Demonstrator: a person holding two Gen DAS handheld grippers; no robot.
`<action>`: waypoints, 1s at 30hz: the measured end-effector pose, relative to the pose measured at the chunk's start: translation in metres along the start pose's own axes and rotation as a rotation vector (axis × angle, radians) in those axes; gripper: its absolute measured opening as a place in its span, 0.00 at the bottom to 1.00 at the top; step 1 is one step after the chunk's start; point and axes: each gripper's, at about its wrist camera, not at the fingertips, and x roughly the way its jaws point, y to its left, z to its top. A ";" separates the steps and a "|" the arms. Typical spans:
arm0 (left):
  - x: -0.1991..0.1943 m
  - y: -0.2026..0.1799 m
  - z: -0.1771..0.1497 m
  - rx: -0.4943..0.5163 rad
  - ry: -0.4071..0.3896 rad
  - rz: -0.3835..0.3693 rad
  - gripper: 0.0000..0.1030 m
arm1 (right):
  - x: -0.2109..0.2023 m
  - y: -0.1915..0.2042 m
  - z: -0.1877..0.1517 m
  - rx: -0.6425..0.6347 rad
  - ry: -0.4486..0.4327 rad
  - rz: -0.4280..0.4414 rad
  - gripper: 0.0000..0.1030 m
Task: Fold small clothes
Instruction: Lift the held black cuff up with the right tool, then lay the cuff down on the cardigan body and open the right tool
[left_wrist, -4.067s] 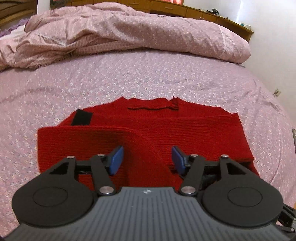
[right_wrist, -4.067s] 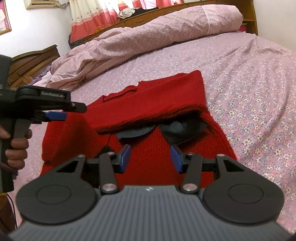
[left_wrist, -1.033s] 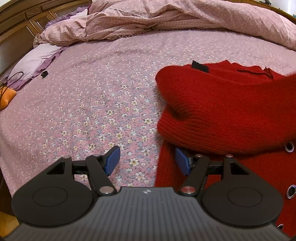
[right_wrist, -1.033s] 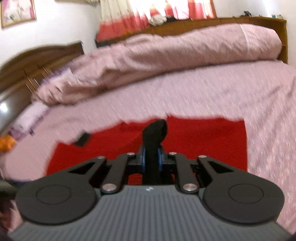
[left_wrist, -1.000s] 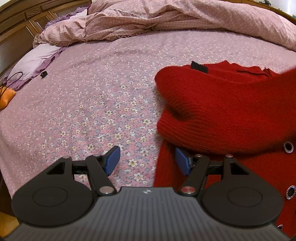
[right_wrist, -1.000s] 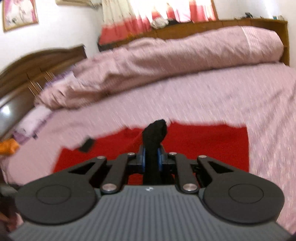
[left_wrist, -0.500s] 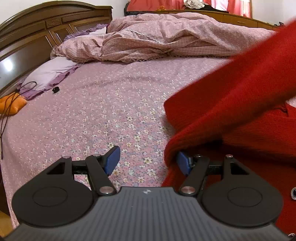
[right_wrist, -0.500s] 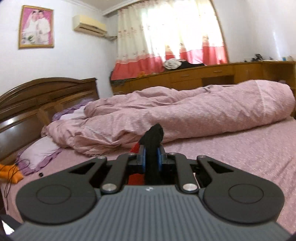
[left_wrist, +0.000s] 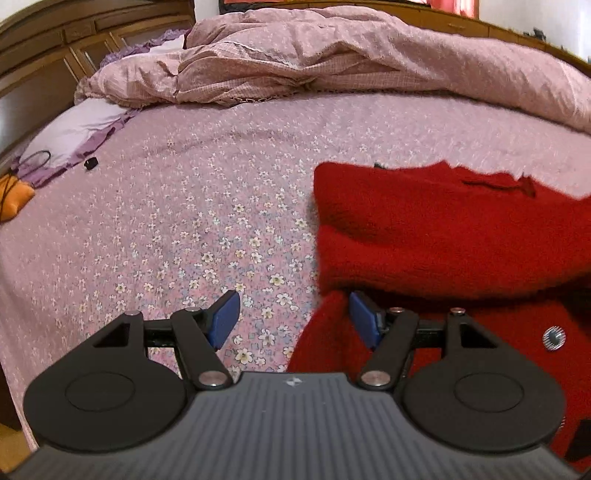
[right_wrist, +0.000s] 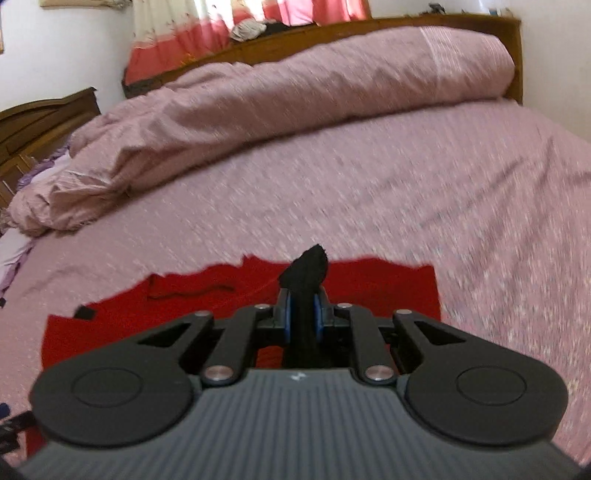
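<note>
Right gripper (right_wrist: 303, 325) is clamped on a black strip of fabric, prob. the lining edge of the red knit garment (left_wrist: 443, 236), carrying it over the flowered bedsheet (left_wrist: 184, 221). Left gripper (left_wrist: 293, 317) hangs w/ jaws apart at the garment's left edge, holding nothing. Sides look folded in; the lengthwise fold & smoothing are left.

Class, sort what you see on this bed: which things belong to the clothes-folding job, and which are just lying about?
Belongs to the job:
red knitted garment
black fabric pinched in the right tongs
left tongs, open

Just lying about:
rumpled pink duvet
orange item
small black object
pillow
</note>
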 end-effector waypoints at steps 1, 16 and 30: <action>-0.004 0.000 0.002 -0.010 -0.008 -0.008 0.69 | 0.000 -0.001 -0.002 0.005 0.004 0.001 0.15; 0.015 -0.058 0.039 0.097 -0.128 -0.122 0.69 | -0.019 -0.017 -0.016 0.067 -0.059 -0.089 0.15; 0.077 -0.069 0.046 0.118 -0.064 -0.096 0.69 | 0.005 -0.035 -0.028 0.068 -0.033 -0.161 0.15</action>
